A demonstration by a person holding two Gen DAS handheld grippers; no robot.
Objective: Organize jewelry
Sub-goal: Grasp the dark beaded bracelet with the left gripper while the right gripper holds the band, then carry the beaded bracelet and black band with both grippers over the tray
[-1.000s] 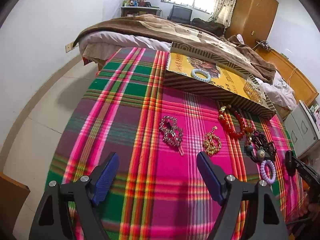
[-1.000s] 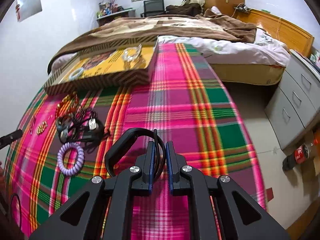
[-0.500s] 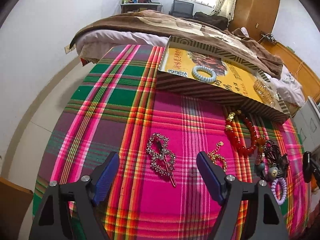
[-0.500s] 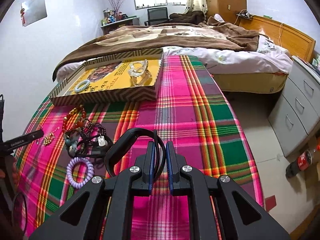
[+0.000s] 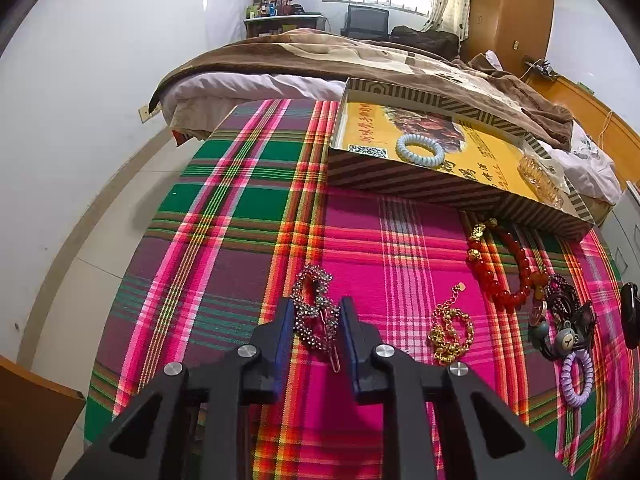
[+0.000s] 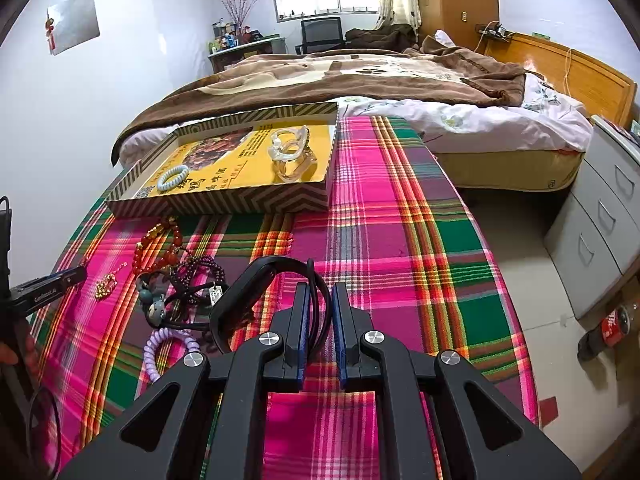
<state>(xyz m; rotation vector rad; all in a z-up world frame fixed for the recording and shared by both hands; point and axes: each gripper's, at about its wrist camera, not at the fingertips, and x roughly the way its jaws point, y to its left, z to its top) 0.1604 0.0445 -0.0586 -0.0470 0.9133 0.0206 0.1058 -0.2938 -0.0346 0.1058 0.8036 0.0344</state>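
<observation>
Rhinestone hair clip [image 5: 314, 312]: looped silver beadwork over red, thin pin trailing back. It lies on the plaid cloth [image 5: 240, 216] between the left gripper [image 5: 314, 322] fingers, which are closed in against its sides. Gold chain bracelet [image 5: 450, 330] just right of that gripper. Right gripper [image 6: 318, 320] clamps a black headband [image 6: 256, 284]. Patterned tray [image 5: 400, 180] well ahead of both.

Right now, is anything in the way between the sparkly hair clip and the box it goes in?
Nothing visible blocks it. The left gripper has its fingers on either side of the rhinestone hair clip, and only bare plaid tablecloth lies between it and the striped box, though its wall must be cleared.
</observation>
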